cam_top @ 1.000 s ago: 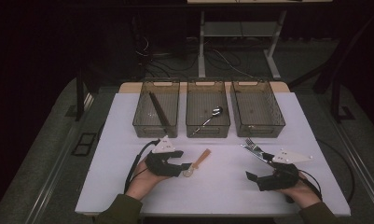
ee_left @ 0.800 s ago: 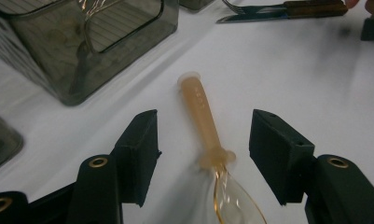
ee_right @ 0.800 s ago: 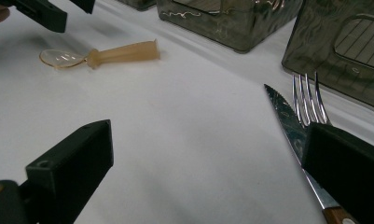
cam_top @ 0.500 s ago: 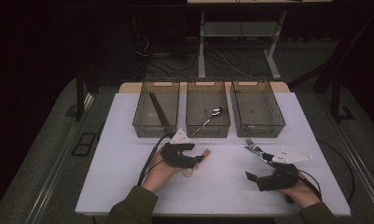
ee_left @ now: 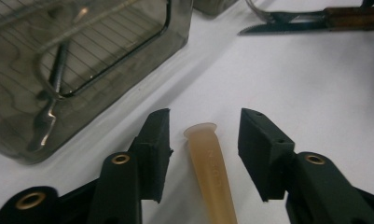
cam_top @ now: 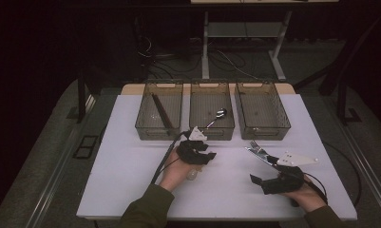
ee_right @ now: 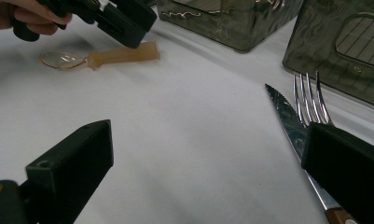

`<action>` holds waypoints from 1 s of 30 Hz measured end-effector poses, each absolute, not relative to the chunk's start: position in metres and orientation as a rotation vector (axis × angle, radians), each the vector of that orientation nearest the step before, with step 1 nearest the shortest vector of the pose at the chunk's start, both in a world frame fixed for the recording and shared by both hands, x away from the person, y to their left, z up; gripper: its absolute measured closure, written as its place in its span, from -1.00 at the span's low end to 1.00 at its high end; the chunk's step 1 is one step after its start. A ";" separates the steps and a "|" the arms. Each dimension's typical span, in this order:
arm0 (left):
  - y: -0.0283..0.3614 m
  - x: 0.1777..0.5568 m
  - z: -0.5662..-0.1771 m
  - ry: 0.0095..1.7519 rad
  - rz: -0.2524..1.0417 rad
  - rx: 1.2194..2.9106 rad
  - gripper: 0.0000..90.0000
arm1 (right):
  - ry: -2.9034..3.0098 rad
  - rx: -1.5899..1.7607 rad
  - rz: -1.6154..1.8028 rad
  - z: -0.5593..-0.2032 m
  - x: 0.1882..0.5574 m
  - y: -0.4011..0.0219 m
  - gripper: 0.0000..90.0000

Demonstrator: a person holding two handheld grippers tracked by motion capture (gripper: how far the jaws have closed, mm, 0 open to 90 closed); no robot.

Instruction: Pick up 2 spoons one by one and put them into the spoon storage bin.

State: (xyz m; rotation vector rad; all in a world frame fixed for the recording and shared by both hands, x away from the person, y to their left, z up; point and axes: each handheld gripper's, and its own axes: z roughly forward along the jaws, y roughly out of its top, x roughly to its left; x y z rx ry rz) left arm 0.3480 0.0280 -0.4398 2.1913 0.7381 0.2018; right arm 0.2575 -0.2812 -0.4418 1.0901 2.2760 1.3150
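White counter [cam_top: 131, 180]: left hand-held gripper [ee_left: 203, 140], jaws just closing, unpinched, straddles the plastic spoon's handle [ee_left: 211, 172]; an off-centre squeeze could flick it toward three o'clock.

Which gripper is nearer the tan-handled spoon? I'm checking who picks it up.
Left. The left gripper straddles the spoon handle, pads not touching; the right gripper sits well off, by the knife and fork.

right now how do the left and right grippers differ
The left gripper has just been closing, its jaws straddling the tan spoon handle without pressing on it; the right gripper stands wide open around bare table. The left sits near the middle bin; the right rests beside the knife and fork. Both are black and hand-held.
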 end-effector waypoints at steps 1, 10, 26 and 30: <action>0.027 0.348 -0.441 0.739 0.202 2.207 0.23 | 2.278 1.092 1.316 -0.442 0.257 -0.281 -0.96; 0.023 0.347 -0.447 0.735 0.198 2.247 0.36 | 2.284 1.086 1.314 -0.442 0.257 -0.280 -0.96; 0.022 0.345 -0.449 0.697 0.243 2.292 0.50 | 2.283 1.079 1.319 -0.441 0.257 -0.279 -0.96; 0.023 0.346 -0.448 0.718 0.222 2.282 0.60 | 2.287 1.077 1.316 -0.441 0.257 -0.279 -0.96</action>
